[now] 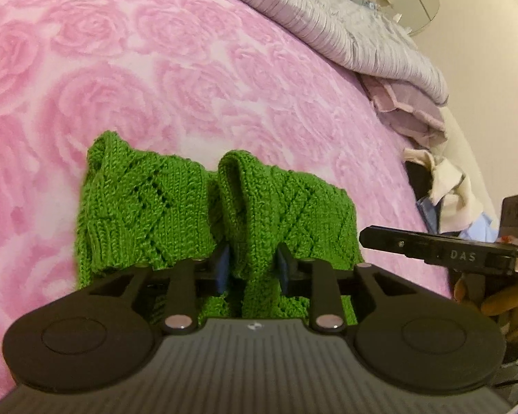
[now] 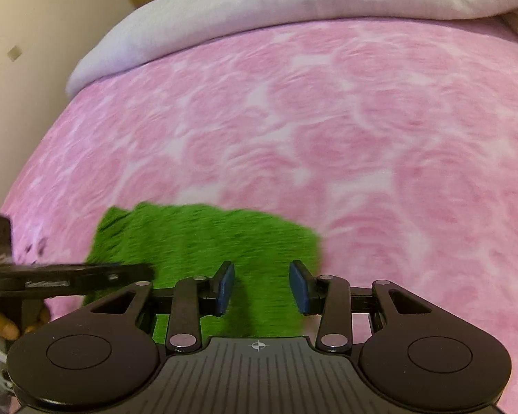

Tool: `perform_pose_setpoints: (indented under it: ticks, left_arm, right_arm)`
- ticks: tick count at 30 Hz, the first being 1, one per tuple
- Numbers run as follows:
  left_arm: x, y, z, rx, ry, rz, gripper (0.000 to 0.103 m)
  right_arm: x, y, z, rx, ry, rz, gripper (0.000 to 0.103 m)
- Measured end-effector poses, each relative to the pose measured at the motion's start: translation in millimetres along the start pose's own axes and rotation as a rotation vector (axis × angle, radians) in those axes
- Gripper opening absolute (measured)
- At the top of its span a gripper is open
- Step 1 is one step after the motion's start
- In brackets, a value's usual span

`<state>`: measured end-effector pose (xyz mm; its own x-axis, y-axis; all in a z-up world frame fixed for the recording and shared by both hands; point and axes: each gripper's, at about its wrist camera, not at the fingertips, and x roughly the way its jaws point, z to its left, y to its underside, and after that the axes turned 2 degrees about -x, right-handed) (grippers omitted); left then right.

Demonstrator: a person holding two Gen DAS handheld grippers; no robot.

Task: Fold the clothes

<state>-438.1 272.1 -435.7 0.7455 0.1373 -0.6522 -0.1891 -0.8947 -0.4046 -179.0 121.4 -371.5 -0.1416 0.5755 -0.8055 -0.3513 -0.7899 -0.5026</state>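
Basically: green knit garment (image 1: pixel 176 214) bunched on the pink rose-print bedspread (image 1: pixel 155 69), left hand-held gripper (image 1: pixel 253 269) clamped on a raised fold of it.

Soft, light, stretchy open-work knit (will sag and snag, not slip), so I'd grip a ribbed hem or a doubled edge rather than the lacy middle. Right hand-held gripper (image 2: pixel 262 286) hangs over the garment's near edge, pads apart, nothing between them. Grey duvet (image 1: pixel 345 24) heaped at the bed's far side.
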Motion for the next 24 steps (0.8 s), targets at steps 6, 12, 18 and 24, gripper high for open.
perform_pose_setpoints:
  ticks: [6,12,18,24]
  left_arm:
    - [-27.6,-5.0,-1.3,0.029,-0.011,-0.066,0.01]
    - [-68.9,-21.2,15.0,0.025,-0.081,-0.114,0.01]
    - [-54.1,-22.5,40.8,-0.007,-0.088,-0.052,0.01]
    - [-44.7,-20.6,55.1,-0.042,-0.062,-0.05,0.012]
  right_arm:
    - [17.7,2.9,17.1,-0.057,0.002,0.057,0.037]
    - [29.6,-6.8,61.5,-0.154,-0.09,0.083,0.037]
    - [48.9,0.4,82.9,-0.223,-0.078,0.111,0.037]
    - [45.6,3.9,76.1,-0.22,-0.079,0.099,0.037]
